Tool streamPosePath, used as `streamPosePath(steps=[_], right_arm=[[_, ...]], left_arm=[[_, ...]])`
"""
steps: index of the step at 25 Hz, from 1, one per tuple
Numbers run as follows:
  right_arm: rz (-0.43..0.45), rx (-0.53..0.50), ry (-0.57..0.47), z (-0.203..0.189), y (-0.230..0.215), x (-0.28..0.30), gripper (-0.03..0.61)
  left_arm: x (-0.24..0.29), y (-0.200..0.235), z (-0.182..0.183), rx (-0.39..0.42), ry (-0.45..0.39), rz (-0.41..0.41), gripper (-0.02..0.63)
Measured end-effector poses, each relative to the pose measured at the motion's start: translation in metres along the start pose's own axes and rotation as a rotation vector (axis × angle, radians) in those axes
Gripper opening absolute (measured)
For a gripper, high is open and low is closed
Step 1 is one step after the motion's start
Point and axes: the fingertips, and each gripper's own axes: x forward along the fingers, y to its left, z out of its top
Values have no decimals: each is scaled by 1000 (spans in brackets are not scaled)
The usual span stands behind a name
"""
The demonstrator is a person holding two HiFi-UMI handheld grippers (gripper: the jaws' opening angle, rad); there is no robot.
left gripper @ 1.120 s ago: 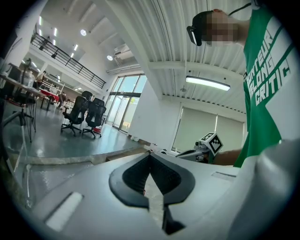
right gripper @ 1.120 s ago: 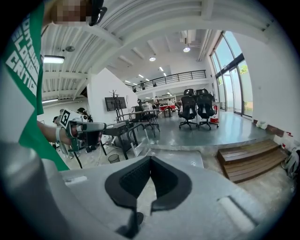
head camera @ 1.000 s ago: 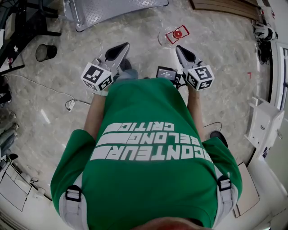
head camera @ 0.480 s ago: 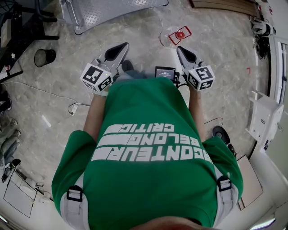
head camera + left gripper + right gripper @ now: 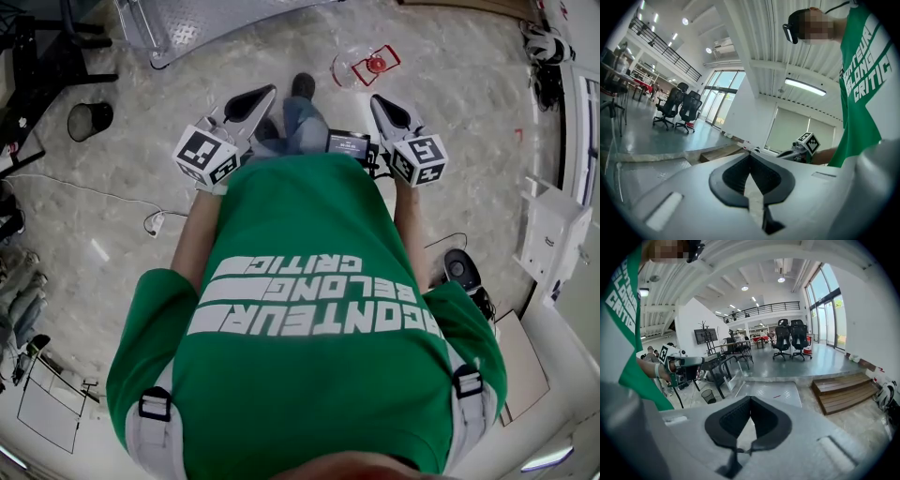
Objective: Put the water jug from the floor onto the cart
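Observation:
The water jug (image 5: 366, 66), clear with a red cap and red handle frame, lies on the stone floor at the top of the head view. It is a short way beyond my right gripper (image 5: 378, 99), which is shut and empty. My left gripper (image 5: 265, 92) is level with it to the left, jaws together with nothing between them. A grey diamond-plate platform (image 5: 206, 19), which may be the cart's deck, lies at the top left. In the gripper views the left gripper (image 5: 750, 154) and right gripper (image 5: 750, 398) show closed tips; the jug is in neither.
A person's leg and shoe (image 5: 302, 89) show between the grippers. A black waste bin (image 5: 89, 117) and a cable with a power strip (image 5: 150, 223) lie left. Wooden steps (image 5: 848, 390) are at the right, a white box (image 5: 548, 244) by the right wall.
The person has stepped forward: a leg and shoe now show between the grippers, and the floor items have slid back. Both grippers stay shut, side by side.

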Motion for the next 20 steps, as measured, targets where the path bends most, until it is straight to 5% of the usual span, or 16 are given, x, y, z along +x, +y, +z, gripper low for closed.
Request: streamPosePath(steps=[20], right_arm=[[-40, 47, -5, 21, -94, 45, -11]], left_arm=[[96, 39, 27, 84, 101, -76, 13]])
